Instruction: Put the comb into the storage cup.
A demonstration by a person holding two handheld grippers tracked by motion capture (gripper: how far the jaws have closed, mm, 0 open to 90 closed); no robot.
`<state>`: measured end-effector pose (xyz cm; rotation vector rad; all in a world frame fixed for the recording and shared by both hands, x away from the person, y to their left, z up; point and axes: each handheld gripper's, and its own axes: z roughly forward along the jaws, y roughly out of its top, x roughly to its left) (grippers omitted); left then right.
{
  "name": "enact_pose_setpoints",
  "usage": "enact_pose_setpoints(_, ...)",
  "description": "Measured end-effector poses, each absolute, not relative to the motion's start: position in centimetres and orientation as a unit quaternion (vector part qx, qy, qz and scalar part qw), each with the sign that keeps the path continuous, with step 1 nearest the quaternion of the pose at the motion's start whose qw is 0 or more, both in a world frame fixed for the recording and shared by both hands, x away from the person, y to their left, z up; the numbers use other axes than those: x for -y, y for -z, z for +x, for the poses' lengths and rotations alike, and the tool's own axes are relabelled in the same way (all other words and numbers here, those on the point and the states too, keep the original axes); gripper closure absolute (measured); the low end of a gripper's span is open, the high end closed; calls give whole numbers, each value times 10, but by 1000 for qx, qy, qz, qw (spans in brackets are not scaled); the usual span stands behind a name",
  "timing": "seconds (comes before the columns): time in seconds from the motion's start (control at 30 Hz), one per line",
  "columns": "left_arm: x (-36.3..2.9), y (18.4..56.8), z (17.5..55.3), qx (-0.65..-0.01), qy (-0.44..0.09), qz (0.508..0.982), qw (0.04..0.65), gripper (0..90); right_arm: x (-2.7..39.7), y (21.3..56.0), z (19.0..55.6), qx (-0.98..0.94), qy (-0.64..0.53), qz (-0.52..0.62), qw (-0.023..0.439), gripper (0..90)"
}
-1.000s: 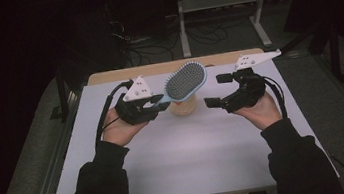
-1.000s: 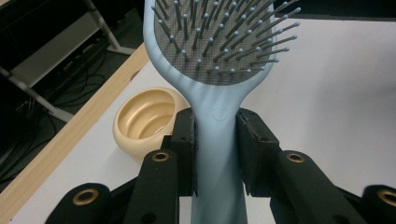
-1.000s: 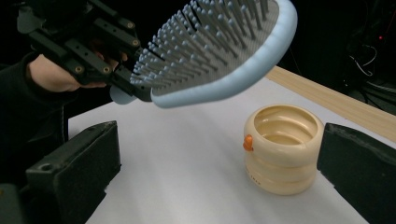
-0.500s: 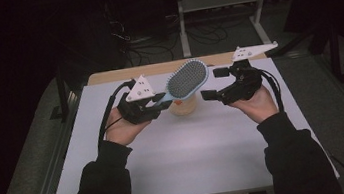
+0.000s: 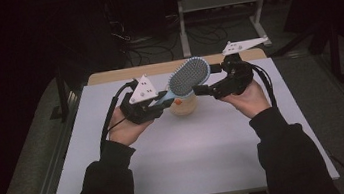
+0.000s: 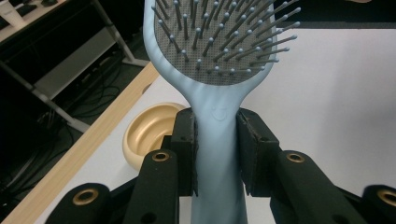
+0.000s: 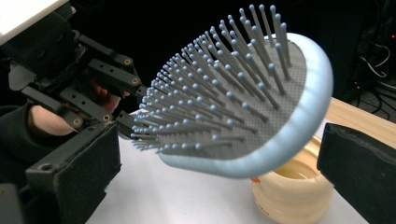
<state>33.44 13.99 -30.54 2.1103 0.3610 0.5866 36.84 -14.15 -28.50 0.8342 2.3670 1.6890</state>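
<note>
The left tool (image 5: 161,103) pinched the hairbrush (image 5: 187,77) handle; the right tool (image 5: 203,80) (jaws spread) had edged closer, poised to take the head.

Black sleeves to the wrists; each black gripper, left (image 5: 161,109) and right (image 5: 198,90), carries a grey three-cornered plate and black cables

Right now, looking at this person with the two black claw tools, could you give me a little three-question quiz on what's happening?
1. Which gripper clamps the hairbrush handle?
2. True or false: the right gripper has its jaws closed on the brush head.
3. What stands on the table under the brush: A) beige ribbed cup, B) red box, C) glass bottle?

Key: 1. The left gripper. 2. False; its jaws stand open on either side. 3. A.
</note>
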Motion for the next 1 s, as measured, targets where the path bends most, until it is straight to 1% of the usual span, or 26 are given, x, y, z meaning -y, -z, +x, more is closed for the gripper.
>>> enact_pose_setpoints(0.27, -136, 306, 333, -143, -240, 849, 449, 701, 135, 283, 373, -781, -557, 278, 52, 9)
enact_pose_setpoints(0.4, -135, 308, 331, -141, -241, 850, 446, 701, 132, 282, 375, -780, -557, 281, 48, 58)
enact_pose_setpoints(0.47, -135, 310, 331, -142, -242, 850, 446, 701, 132, 282, 375, -779, -558, 282, 48, 110)
enact_pose_setpoints(0.67, -137, 311, 330, -146, -247, 845, 452, 701, 135, 282, 378, -773, -566, 285, 26, 182)
enact_pose_setpoints(0.73, -137, 310, 330, -145, -250, 844, 451, 701, 135, 283, 380, -773, -568, 283, 11, 224)
enact_pose_setpoints(1.0, -138, 311, 331, -146, -250, 841, 458, 701, 135, 282, 383, -766, -576, 287, -14, 290)
